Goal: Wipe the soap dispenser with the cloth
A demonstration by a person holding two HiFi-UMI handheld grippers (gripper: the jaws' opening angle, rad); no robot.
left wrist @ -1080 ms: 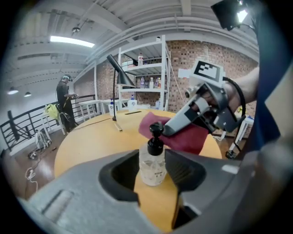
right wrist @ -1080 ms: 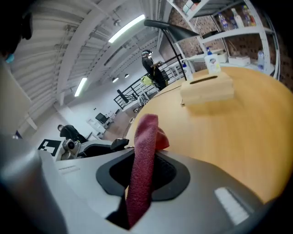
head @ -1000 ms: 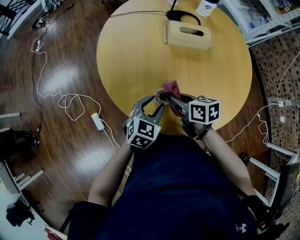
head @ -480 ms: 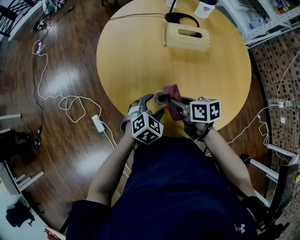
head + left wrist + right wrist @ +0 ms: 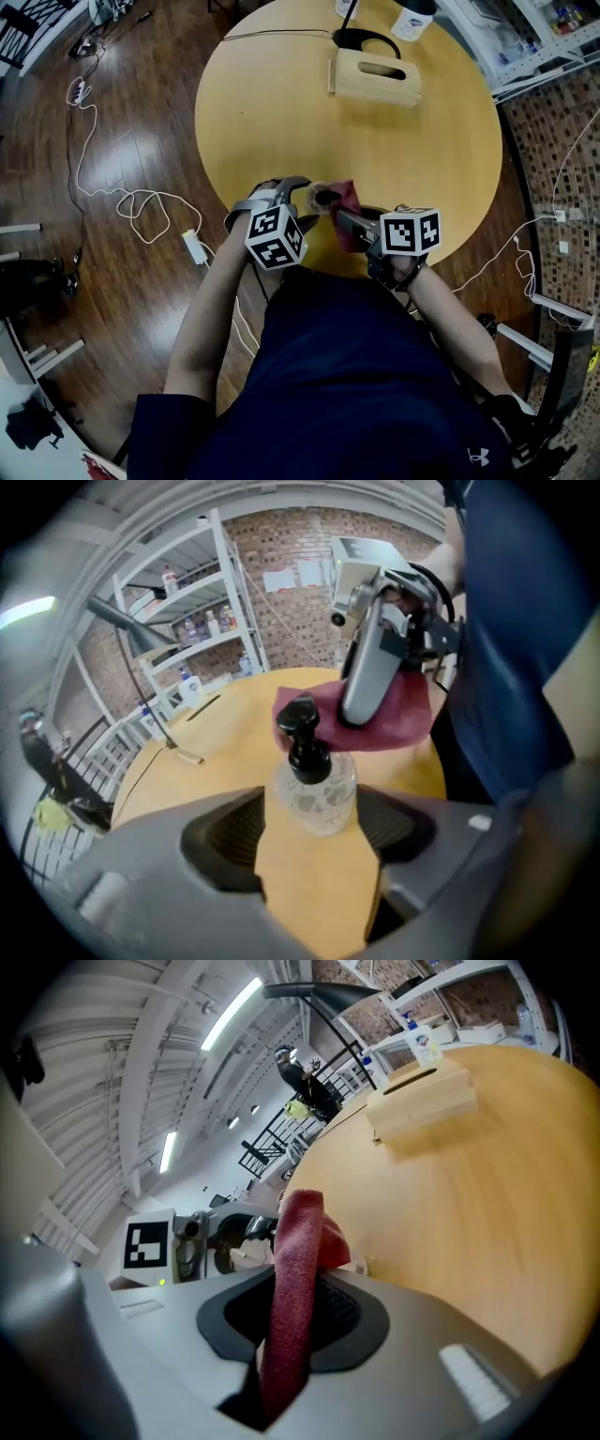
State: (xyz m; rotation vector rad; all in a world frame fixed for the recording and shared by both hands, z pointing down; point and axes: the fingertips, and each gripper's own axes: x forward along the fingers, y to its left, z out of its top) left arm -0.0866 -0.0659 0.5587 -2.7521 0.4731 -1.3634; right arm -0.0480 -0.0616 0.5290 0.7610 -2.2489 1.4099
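At the near edge of a round, pale wooden table [image 5: 281, 122], a person is seen from above with a gripper in each hand. The left gripper [image 5: 314, 841] has its jaws apart; they have just been opened wide and then drawn in slightly. Between its fingertips stands a clear, rounded soap dispenser [image 5: 312, 785] with a black pump head, and no pad is seen pressing on it. The right gripper [image 5: 295, 1312] is clamped on a dark red terry cloth [image 5: 292, 1279]. The cloth is pinched upright between the pads and hangs past the fingertips, just behind the pump.

The step in hand is judged to be settling a hold on the dispenser for wiping. The next move appears to call for the left jaws to be closed on the bottle's body to steady it. The cloth can then be rubbed over the pump and shoulders.

Counted: one soap dispenser, one cloth, two grippers, one table, and one pale wooden box [image 5: 375, 77] well beyond both sets of fingertips.
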